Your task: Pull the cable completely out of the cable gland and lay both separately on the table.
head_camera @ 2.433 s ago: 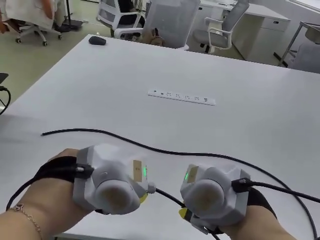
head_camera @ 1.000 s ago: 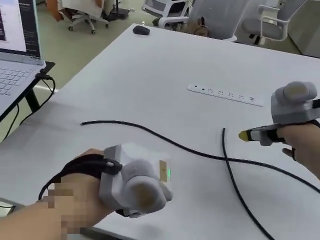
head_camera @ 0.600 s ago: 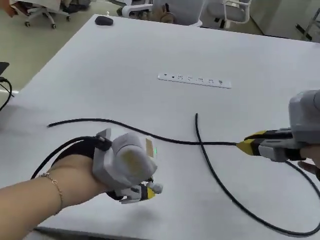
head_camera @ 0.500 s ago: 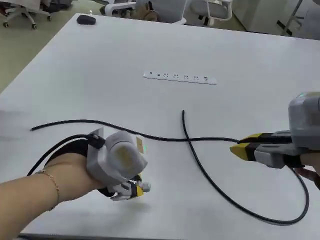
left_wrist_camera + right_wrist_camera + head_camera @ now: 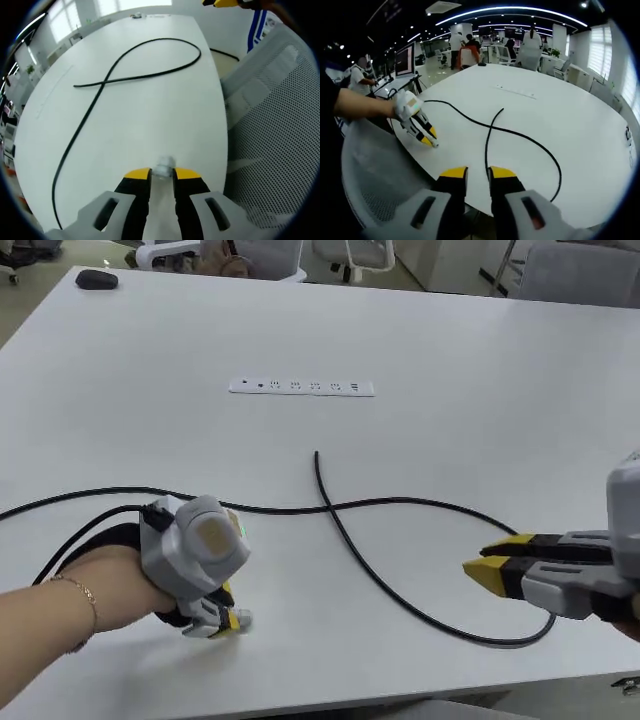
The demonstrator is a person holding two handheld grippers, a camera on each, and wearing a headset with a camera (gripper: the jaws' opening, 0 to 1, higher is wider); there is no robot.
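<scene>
Two grippers over white table (image 5: 470, 390). Left gripper (image 5: 161, 173) pinching small whitish plastic cable gland (image 5: 164, 164). Right gripper (image 5: 478, 173) jaws slightly apart, empty. Long thin black cable (image 5: 330, 508) lies looped, apart from gland.

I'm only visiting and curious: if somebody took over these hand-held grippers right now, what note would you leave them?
Left hand-held gripper: shut on the gland, low at the table's near edge.
Right hand-held gripper: jaws slightly apart, empty, near the cable's loop.
Cable: free of the gland, lying on the table in a crossed loop.
Done: cable pulled out and laid down.
Left: set the gland on the table, apart from the cable, and let go.
</scene>
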